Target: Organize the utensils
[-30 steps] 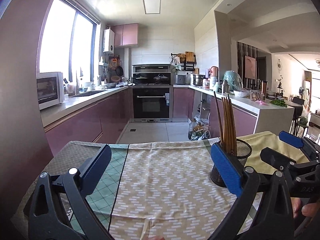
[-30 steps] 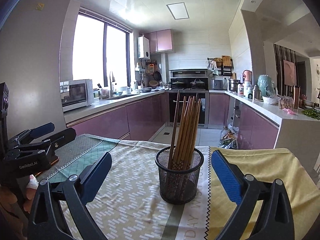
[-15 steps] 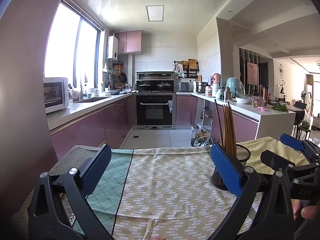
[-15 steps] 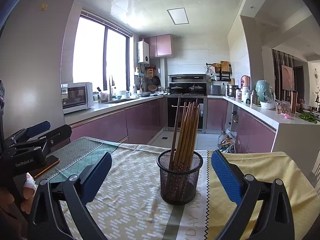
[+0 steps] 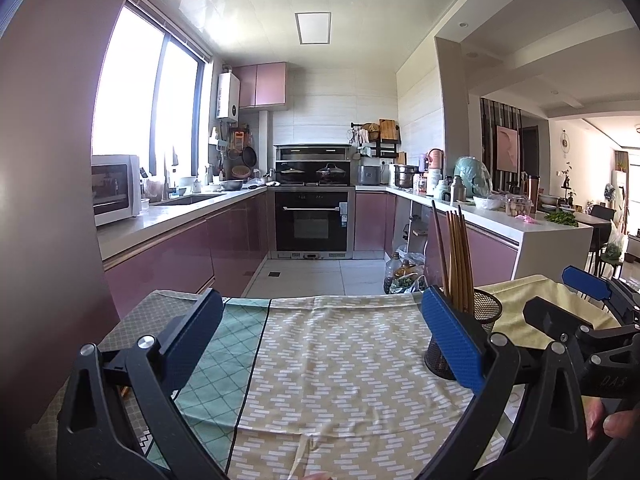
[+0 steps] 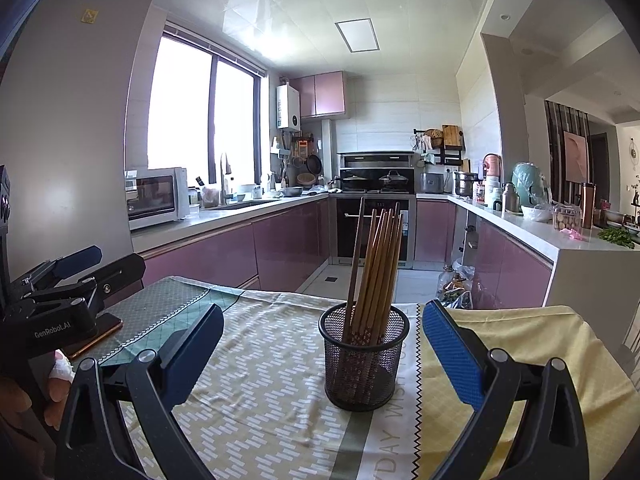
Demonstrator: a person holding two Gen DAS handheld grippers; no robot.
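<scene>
both claws tilted up off the tablecloth [image 6: 280, 392], kitchen wider.

Scene brightly lit by daylight from window [image 5: 148, 120] at 10 o'clock, blown out to white. Glare spread over glossy ceiling [image 6: 280, 20]. Strong fisheye bending and dark vignette seen at edges. Focus sharp throughout.

The left tool's [image 5: 320, 336] right pad hides the near side of the mesh holder [image 5: 486, 312] and the chopsticks' [image 5: 454, 256] lower ends. A phone [image 6: 96, 336] on the surface lies half covered under that tool. The tablecloth's lettering [image 6: 386, 436] is cut off by the frame's bottom edge.
</scene>
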